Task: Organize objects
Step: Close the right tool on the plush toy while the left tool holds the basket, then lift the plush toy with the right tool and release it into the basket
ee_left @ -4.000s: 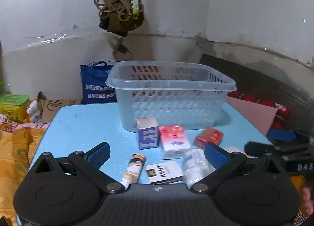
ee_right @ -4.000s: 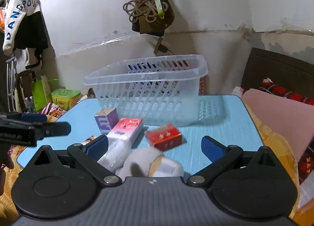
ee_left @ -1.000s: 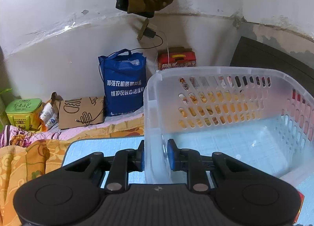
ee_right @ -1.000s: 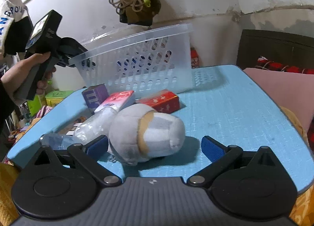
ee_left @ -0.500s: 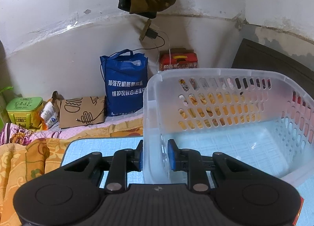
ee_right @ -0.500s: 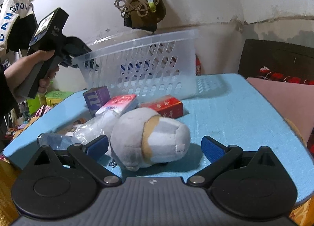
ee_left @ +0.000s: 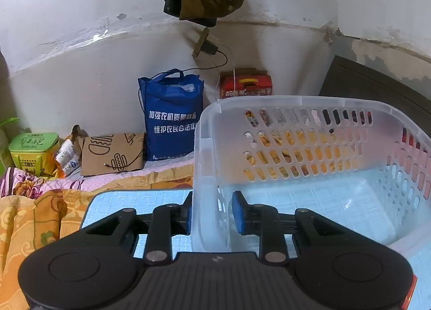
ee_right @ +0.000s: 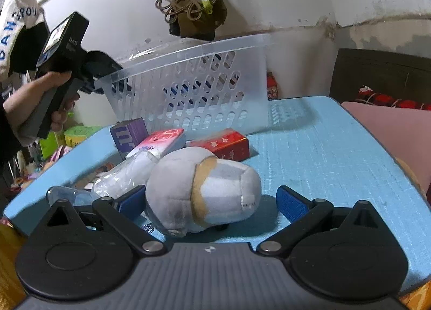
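- Your left tool had just eased slightly, yet clamped the empty basket wall.
- Your right tool gaped around the plush toy, in front of the basket.
- Nothing was sorted yet.

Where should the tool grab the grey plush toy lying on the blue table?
Probably across the plush toy's rounded middle, near its tan band, coming in level from the near side where the right tool sits. The toy lies on its side between the open fingers, soft and widest there, so the pads can squeeze it. The plastic-wrapped item crowds its left end.
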### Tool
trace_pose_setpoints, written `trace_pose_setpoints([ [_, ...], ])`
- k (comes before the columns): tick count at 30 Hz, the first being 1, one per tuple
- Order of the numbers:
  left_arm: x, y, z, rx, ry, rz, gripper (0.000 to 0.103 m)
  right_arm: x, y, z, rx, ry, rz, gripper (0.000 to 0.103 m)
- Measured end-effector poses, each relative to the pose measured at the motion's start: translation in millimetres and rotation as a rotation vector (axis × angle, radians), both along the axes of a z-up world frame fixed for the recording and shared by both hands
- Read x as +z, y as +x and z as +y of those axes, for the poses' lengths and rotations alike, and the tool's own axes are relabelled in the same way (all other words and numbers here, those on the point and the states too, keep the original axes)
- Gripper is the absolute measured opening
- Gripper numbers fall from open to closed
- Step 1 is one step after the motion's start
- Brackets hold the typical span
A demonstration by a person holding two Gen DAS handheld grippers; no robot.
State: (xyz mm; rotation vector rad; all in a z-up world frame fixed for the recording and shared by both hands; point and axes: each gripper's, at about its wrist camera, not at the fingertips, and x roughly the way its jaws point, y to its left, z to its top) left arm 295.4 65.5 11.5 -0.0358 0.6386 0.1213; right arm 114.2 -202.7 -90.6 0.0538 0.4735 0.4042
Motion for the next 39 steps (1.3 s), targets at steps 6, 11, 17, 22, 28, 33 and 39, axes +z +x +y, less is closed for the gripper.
trace_pose_setpoints([
  [6, -1.1, -0.1, 0.4, 0.008, -0.005, -0.007, 0.032, 4.0, 4.1, 4.8, 0.051, 0.011, 0.024, 0.081],
  [11, -2.3, -0.5, -0.2, 0.006, -0.001, -0.013, 0.032, 12.7, 10.1, -12.5, 0.003, 0.060, 0.020, 0.080],
  [17, -3.9, 0.4, -1.3, 0.012, -0.005, -0.015, 0.032, 30.2, 16.7, -28.5, -0.053, 0.091, -0.026, 0.080],
  [22, -3.9, 1.3, -0.7, 0.017, -0.010, -0.014, 0.032, 49.6, 22.6, -31.2, -0.074, 0.091, -0.078, 0.080],
  [28, -3.6, 2.9, 1.1, 0.019, -0.018, -0.010, 0.032, 86.5, 26.3, -37.0, -0.036, 0.147, -0.129, 0.080],
  [33, -3.8, 4.9, 5.2, 0.011, -0.046, -0.003, 0.033, 124.7, 52.6, -12.8, 0.008, 0.096, -0.162, 0.080],
  [39, -5.0, 5.2, 6.5, 0.010, -0.068, 0.000, 0.032, 153.3, 110.3, 41.6, 0.066, -0.043, -0.136, 0.080],
])
